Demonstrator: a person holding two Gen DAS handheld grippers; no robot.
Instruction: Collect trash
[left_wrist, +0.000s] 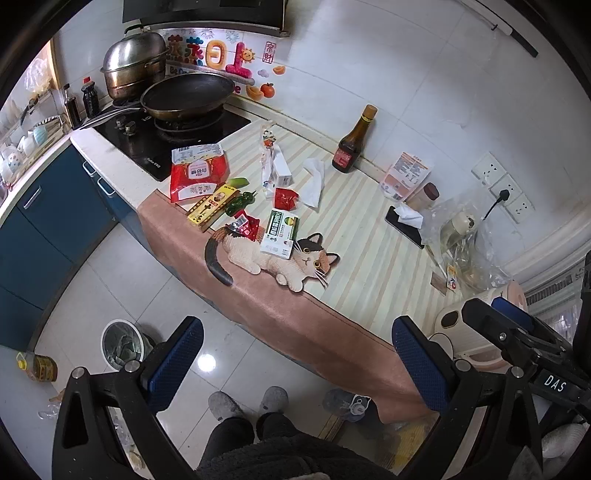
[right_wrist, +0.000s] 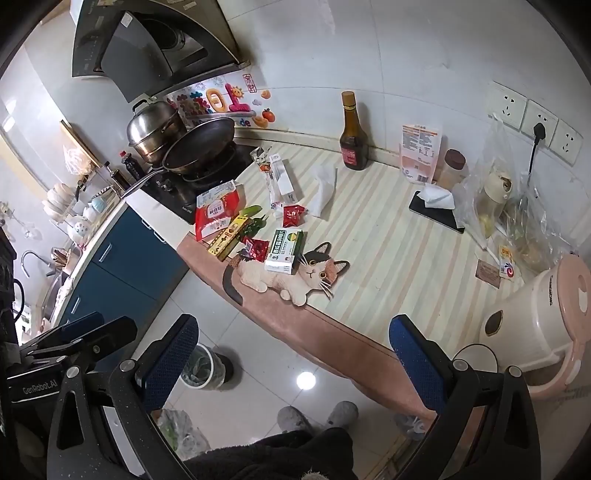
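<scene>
Litter lies on the striped counter mat (left_wrist: 362, 236): a red and white bag (left_wrist: 197, 173) (right_wrist: 218, 212), a yellow box (left_wrist: 212, 207) (right_wrist: 227, 236), red wrappers (left_wrist: 285, 197) (right_wrist: 293, 215), a green and white box (left_wrist: 280, 233) (right_wrist: 286, 251), a white tissue (left_wrist: 314, 177) (right_wrist: 325, 188) and a long white box (left_wrist: 279, 168) (right_wrist: 282, 177). A white trash bin (left_wrist: 122, 345) (right_wrist: 203, 367) stands on the floor below. My left gripper (left_wrist: 295, 358) and right gripper (right_wrist: 291, 360) are open and empty, held in front of the counter edge.
A stove with a pan (left_wrist: 188, 96) and steamer pot (left_wrist: 135, 64) is at the left. A brown bottle (left_wrist: 352, 142) (right_wrist: 354, 134), a phone with tissue (right_wrist: 436, 206), plastic bags (right_wrist: 513, 206) and a pink kettle (right_wrist: 539, 314) stand at the right.
</scene>
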